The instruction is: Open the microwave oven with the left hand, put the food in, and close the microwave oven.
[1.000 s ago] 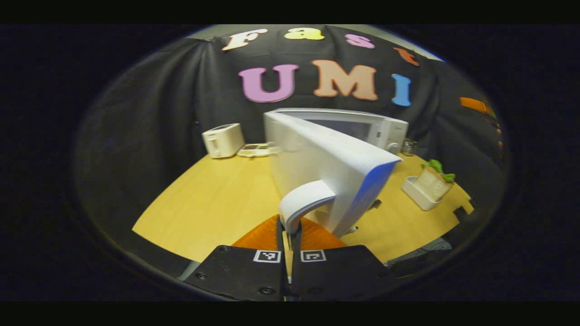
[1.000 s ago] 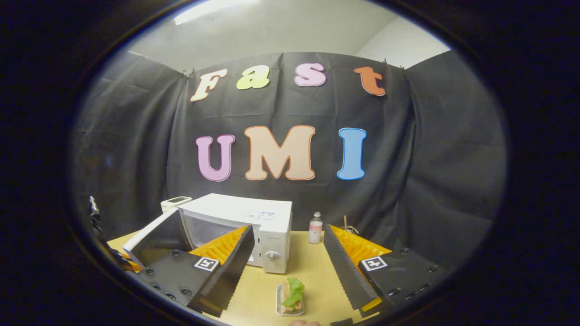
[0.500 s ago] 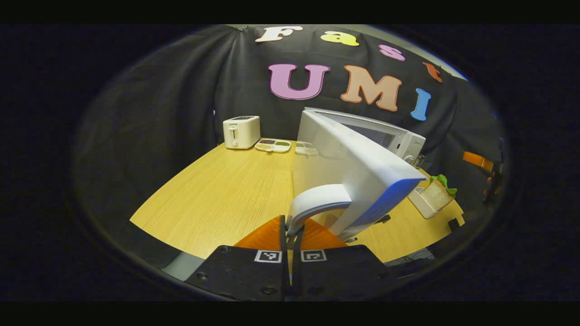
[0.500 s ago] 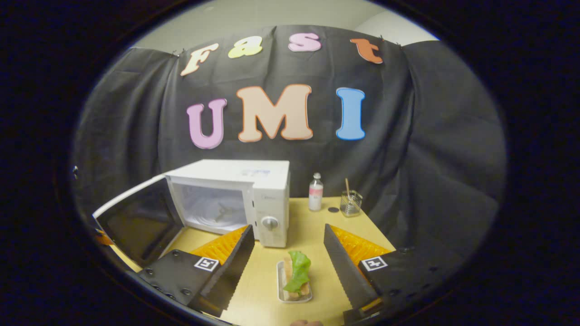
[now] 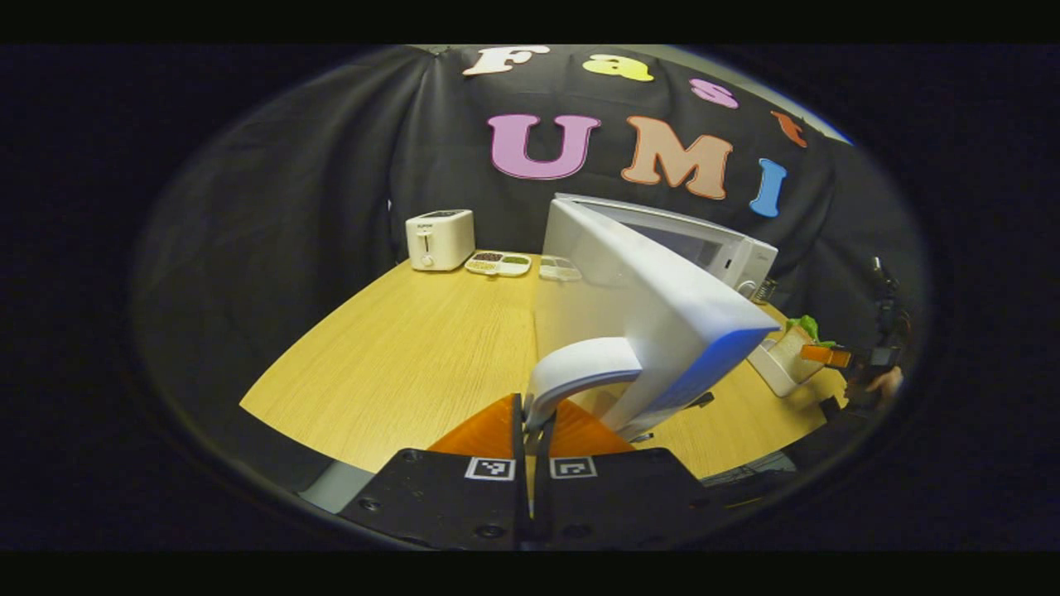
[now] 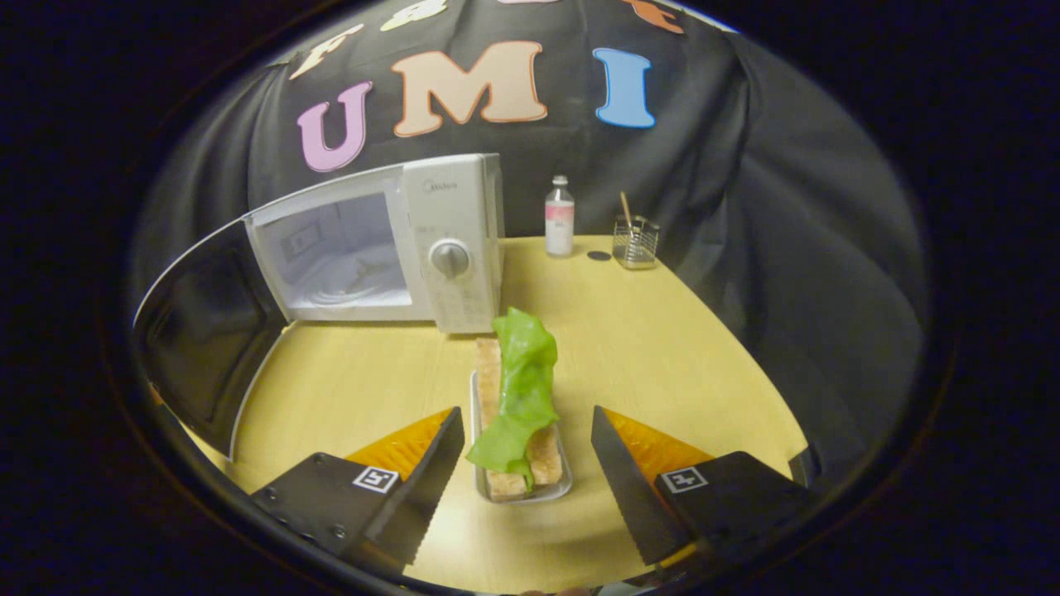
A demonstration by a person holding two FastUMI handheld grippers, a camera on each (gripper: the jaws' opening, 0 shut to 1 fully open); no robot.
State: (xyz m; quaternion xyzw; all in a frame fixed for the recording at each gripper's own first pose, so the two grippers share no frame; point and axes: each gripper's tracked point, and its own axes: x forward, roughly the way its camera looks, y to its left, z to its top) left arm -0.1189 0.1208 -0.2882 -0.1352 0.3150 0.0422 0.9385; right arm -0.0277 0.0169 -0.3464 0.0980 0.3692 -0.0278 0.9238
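Now the left gripper (image 5: 530, 430) clamps the microwave door handle (image 5: 580, 372); right gripper (image 6: 523, 451) jaws gape around the sandwich tray (image 6: 520, 488) on the worktop (image 6: 662, 348): light, floppy lettuce, so grip the stiff tray walls

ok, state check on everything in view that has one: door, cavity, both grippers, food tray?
microwave door: swung wide open
door handle: clamped by the left gripper
microwave cavity: empty
left gripper: shut on the door handle
right gripper: open, fingers either side of the food tray
food tray: on the table, not gripped
bottle: upright, capped
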